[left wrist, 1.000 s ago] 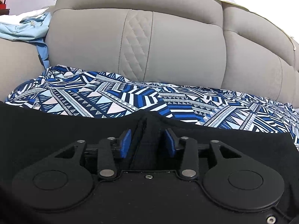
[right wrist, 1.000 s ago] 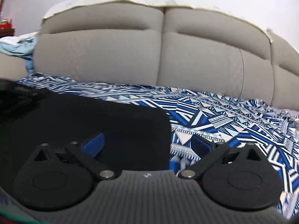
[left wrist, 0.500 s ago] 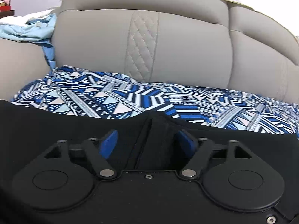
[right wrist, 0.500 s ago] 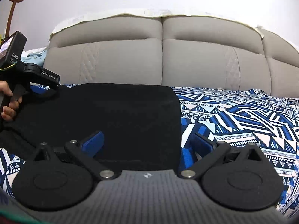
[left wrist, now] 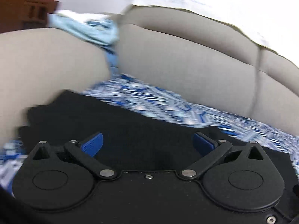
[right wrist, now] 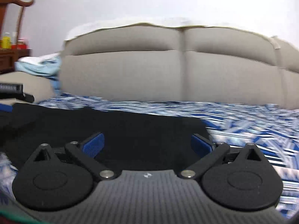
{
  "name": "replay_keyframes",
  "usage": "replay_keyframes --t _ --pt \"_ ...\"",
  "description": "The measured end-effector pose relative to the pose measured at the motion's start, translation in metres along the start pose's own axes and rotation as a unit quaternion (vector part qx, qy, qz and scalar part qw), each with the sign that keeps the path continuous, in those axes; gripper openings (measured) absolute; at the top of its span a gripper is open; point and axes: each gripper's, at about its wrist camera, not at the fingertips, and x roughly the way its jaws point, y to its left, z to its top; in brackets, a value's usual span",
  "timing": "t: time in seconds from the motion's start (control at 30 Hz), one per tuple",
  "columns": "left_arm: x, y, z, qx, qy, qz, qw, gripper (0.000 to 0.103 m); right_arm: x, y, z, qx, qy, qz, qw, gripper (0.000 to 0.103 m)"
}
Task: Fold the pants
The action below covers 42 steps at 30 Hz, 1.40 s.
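The black pants (left wrist: 142,128) lie folded flat on the blue-and-white patterned sheet (left wrist: 168,106). They also show in the right wrist view (right wrist: 130,128). My left gripper (left wrist: 147,143) is open and empty just above the pants, blue pads wide apart. My right gripper (right wrist: 147,145) is open and empty over the pants' right part, near their right edge. The left gripper's body (right wrist: 13,91) shows at the far left of the right wrist view. Both views are blurred by motion.
A grey padded headboard (right wrist: 168,71) stands behind the bed. A light blue garment (right wrist: 39,65) lies on a grey cushion (left wrist: 46,65) at the left. A wooden chair (right wrist: 11,5) and a shelf with bottles (right wrist: 7,41) stand at the far left.
My left gripper opened, let go of the pants fold, then drew back and swung left. My right gripper stayed open and pulled back a little from the pants.
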Motion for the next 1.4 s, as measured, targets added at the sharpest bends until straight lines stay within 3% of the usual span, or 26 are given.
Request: replay_keyframes --t 0.13,0.27,0.47,0.53,0.73,0.9,1.4 --pt "-0.010 0.052 -0.007 -0.052 -0.010 0.046 0.9975 0.102 0.028 0.044 0.008 -0.007 0.018 0.044 0.999 0.103" --pt "-0.009 0.090 -0.016 -0.099 0.007 0.066 0.9929 0.102 0.054 0.089 0.011 -0.014 0.041 0.073 0.996 0.103" --pt "0.007 0.108 -0.025 -0.084 0.023 0.076 0.9933 0.102 0.090 0.125 0.007 -0.073 0.076 0.087 0.991 0.103" --pt "0.015 0.109 -0.029 -0.079 0.026 0.074 0.9938 0.102 0.097 0.122 0.001 -0.066 0.080 0.103 0.989 0.103" --pt "0.029 0.095 -0.033 -0.027 0.018 0.103 0.9942 0.103 0.096 0.125 0.001 -0.061 0.083 0.097 0.990 0.103" --pt "0.028 0.094 -0.037 -0.044 -0.002 0.108 0.9932 0.103 0.096 0.123 0.001 -0.061 0.080 0.098 0.990 0.103" --pt "0.031 0.092 -0.027 -0.075 0.017 0.123 0.9894 0.103 0.093 0.127 0.000 -0.066 0.070 0.087 0.992 0.103"
